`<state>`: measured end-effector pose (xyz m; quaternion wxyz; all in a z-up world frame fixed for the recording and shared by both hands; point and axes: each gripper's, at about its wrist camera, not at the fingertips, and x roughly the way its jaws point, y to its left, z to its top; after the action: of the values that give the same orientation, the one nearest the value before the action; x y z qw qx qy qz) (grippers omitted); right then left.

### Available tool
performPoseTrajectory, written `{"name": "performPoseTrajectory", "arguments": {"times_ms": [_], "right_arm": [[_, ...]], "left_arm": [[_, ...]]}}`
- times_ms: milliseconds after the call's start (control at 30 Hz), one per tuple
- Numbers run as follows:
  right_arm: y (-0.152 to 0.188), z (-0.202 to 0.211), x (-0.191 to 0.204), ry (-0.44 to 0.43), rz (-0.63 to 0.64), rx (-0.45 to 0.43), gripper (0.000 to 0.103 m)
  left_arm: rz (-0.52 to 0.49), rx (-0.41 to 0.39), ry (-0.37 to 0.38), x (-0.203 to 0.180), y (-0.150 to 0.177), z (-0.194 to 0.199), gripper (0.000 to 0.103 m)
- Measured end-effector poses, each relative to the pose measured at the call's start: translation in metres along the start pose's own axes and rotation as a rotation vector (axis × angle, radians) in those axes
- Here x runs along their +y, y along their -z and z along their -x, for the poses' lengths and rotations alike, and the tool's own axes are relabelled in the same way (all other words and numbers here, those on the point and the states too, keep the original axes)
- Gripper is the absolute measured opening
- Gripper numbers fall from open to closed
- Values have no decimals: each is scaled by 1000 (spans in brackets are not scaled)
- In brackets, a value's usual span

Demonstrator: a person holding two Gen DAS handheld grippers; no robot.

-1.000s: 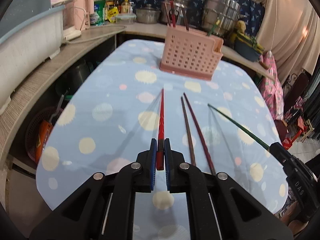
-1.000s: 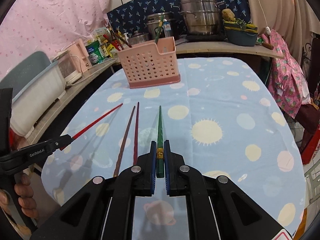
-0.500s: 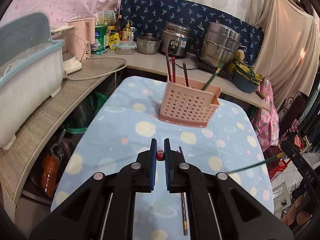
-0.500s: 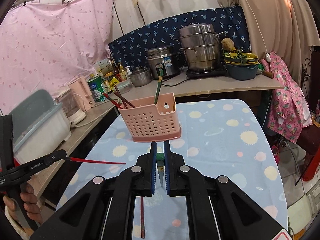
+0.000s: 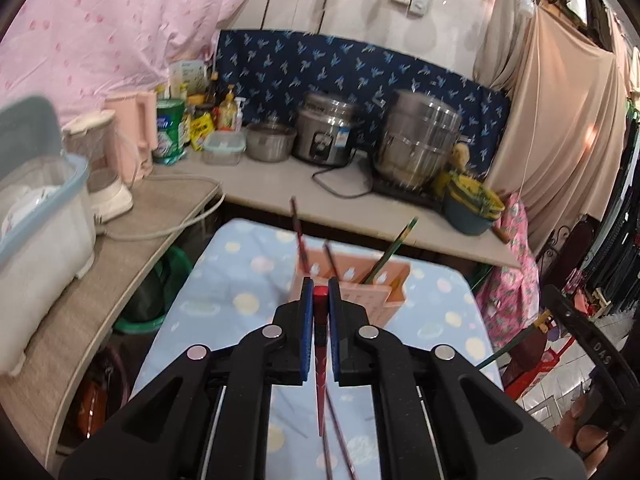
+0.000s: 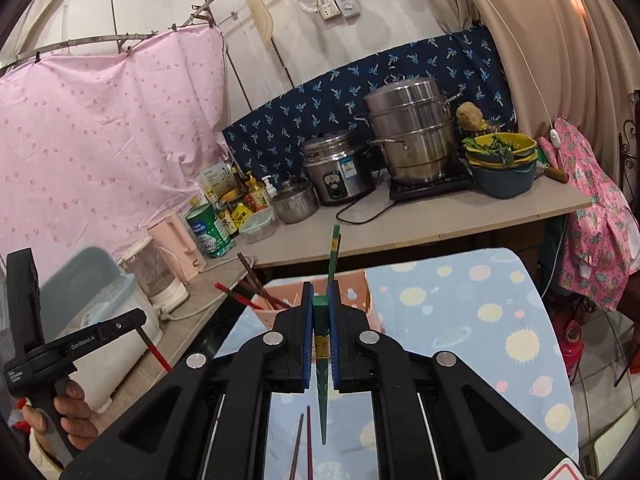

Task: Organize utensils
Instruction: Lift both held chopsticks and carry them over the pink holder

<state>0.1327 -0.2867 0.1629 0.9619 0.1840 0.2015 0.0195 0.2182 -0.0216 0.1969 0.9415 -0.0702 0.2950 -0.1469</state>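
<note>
My left gripper [image 5: 319, 300] is shut on a red chopstick [image 5: 320, 360] that hangs tip down above the blue tablecloth [image 5: 240, 280]. My right gripper [image 6: 320, 308] is shut on a green chopstick [image 6: 322, 380], also tip down. The pink utensil basket [image 5: 384, 292] stands beyond the left fingertips and holds several chopsticks, one of them green [image 5: 394, 248]. It also shows in the right wrist view [image 6: 356, 292], partly hidden by the fingers. Two dark chopsticks [image 6: 302, 448] lie on the cloth below. The left gripper shows in the right wrist view [image 6: 140, 324].
A counter [image 5: 360, 208] wraps around the back and left with a rice cooker [image 5: 326, 132], steel steamer pot [image 5: 420, 140], bowls, bottles, a white kettle [image 5: 108, 160] and a plastic tub [image 5: 40, 220]. Curtains and hanging clothes are at the right.
Both grippers rose and tilted so the held chopsticks now hang tip down. They moved toward the basket, which now sits right behind the fingertips.
</note>
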Motion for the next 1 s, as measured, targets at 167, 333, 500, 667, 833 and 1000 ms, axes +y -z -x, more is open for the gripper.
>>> {"name": "performPoseTrajectory", "arguments": {"times_ms": [167, 333, 500, 667, 833, 1000], "right_arm": [[-42, -18, 7, -8, -6, -63, 7], [-78, -40, 18, -4, 23, -108, 7], [-103, -71, 25, 2, 34, -137, 7], [-112, -104, 26, 7, 32, -134, 7], [-96, -139, 23, 29, 56, -75, 7], [-72, -167, 15, 48, 58, -5, 7]], "left_arm": [[-11, -108, 5, -21, -52, 3, 7], [-6, -206, 7, -36, -97, -4, 7], [-3, -263, -13, -48, -126, -31, 7], [-21, -228, -32, -54, -125, -71, 7], [-34, -155, -46, -50, -103, -112, 7], [-53, -91, -66, -48, -82, -143, 7]]}}
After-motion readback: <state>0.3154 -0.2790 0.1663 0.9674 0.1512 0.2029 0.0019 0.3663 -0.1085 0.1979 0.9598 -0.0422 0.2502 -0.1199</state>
